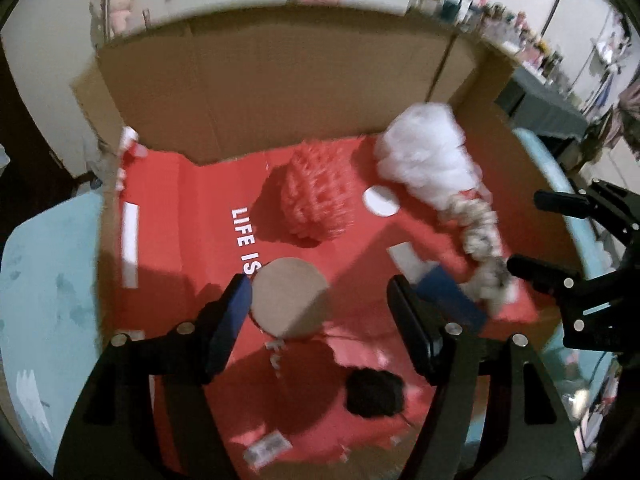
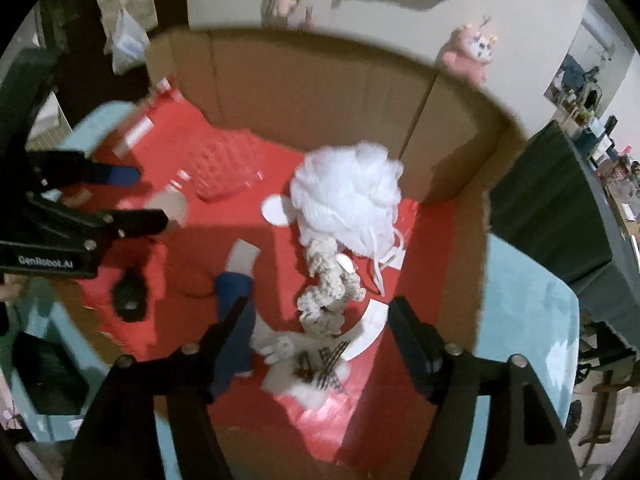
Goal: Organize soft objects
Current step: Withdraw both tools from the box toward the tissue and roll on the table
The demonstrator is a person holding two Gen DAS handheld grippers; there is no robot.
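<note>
An open cardboard box (image 1: 280, 92) with a red floor holds the soft things. A red bumpy cushion (image 1: 316, 196) lies mid-floor, with a white fluffy pouf (image 2: 348, 196) and a beige crocheted band (image 2: 326, 292) to its right. My left gripper (image 1: 320, 288) is open over a tan round pad (image 1: 290, 300), its left pad at the rim. A black fuzzy ball (image 1: 374, 394) and a dark blue roll (image 1: 448, 296) lie nearby. My right gripper (image 2: 320, 308) stands open above the band and a white furry piece (image 2: 288, 350), gripping nothing.
The box's tall brown walls (image 2: 320, 92) close the far and right sides. It rests on a light blue surface (image 2: 528, 308). Pink plush toys (image 2: 472, 56) hang on the wall behind. A dark covered table (image 2: 560, 200) stands at the right. White paper bits (image 2: 372, 328) lie on the red floor.
</note>
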